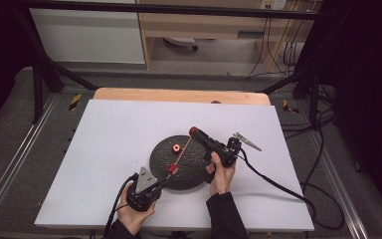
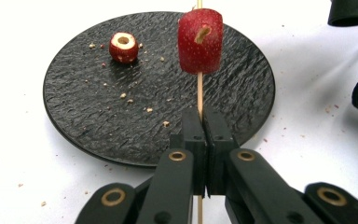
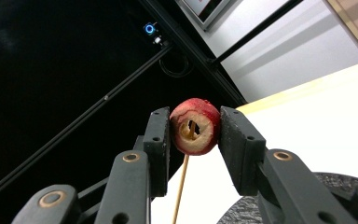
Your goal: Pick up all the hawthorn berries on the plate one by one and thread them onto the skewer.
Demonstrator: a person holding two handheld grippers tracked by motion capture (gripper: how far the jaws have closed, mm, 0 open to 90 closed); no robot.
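Note:
A black round plate (image 1: 189,174) (image 2: 74,98) lies mid-table. My left gripper (image 1: 159,183) (image 2: 204,119) is shut on the lower end of a thin wooden skewer (image 1: 181,154) (image 2: 199,91) at the plate's near edge. A red fruit piece (image 1: 172,168) (image 2: 200,41) is threaded on the skewer above the plate. My right gripper (image 1: 195,132) (image 3: 193,123) is shut on a second cored red piece (image 3: 195,127) at the skewer's far tip; the stick (image 3: 182,186) enters its hole from below. A third cored piece (image 1: 176,147) (image 2: 123,46) rests on the plate.
The plate sits on a white board (image 1: 109,144) over a wooden tabletop (image 1: 179,94). Crumbs (image 2: 144,105) dot the plate. The right gripper's cable (image 1: 278,184) trails off to the right. Black frame poles (image 1: 40,74) stand around the table.

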